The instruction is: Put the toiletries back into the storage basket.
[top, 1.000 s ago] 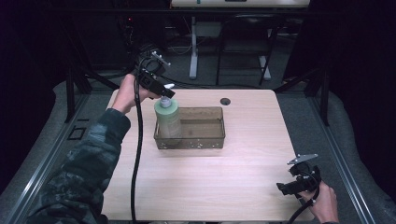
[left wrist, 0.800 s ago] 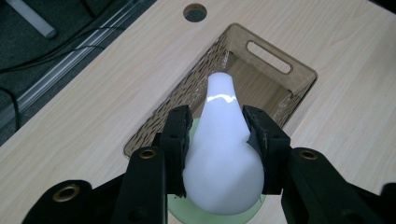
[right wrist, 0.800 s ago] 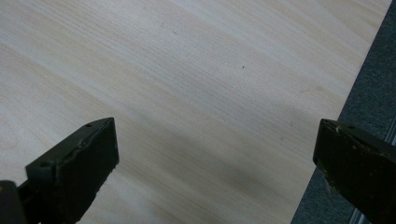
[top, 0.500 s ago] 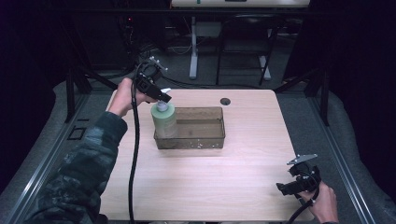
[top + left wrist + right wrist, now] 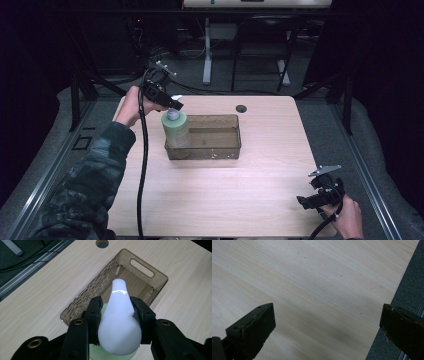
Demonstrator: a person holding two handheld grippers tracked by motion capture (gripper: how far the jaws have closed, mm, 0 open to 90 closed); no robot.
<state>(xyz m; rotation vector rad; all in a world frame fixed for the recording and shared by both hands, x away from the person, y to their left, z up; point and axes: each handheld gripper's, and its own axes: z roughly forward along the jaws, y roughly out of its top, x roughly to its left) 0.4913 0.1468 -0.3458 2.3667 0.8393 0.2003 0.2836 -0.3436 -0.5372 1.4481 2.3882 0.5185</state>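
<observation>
Since a second ago the green bottle (image 5: 175, 128) sits lower, sunk into the left end of the bin (image 5: 220, 150); left hand-held gripper (image 5: 170, 103) has come down with it. Right hand-held gripper (image 5: 320, 197) unchanged at the near right corner of the surface (image 5: 250, 200).

Left hand-held gripper: jaws clamped on the bottle's white pump head (image 5: 119, 320), one pad on each side, seen plainly in the left gripper view. Bottle upright, green body mostly inside the translucent brown bin, top standing above the rim. Whether the base rests on the bin floor cannot be told.

Bin: rectangular, perforated walls, slot handle (image 5: 142, 268) in the far end wall, lying lengthwise left to right at the middle of the surface. Nothing else seen inside. Small dark grommet hole (image 5: 241, 108) just beyond it, on the far side.

Right hand-held gripper: jaws wide apart, nothing between them, wood grain and the surface's edge below. Idle.

Step in hand, as judged: placing the bottle into the bin, late stage, lowering nearly complete.

Next move calls for: settling the base flat on the bin floor, then parting the jaws evenly so the pump head is not dragged sideways, and lifting straight up clear of the nozzle. Tall narrow bottle held by its top could tip against the left wall if released while tilted.
</observation>
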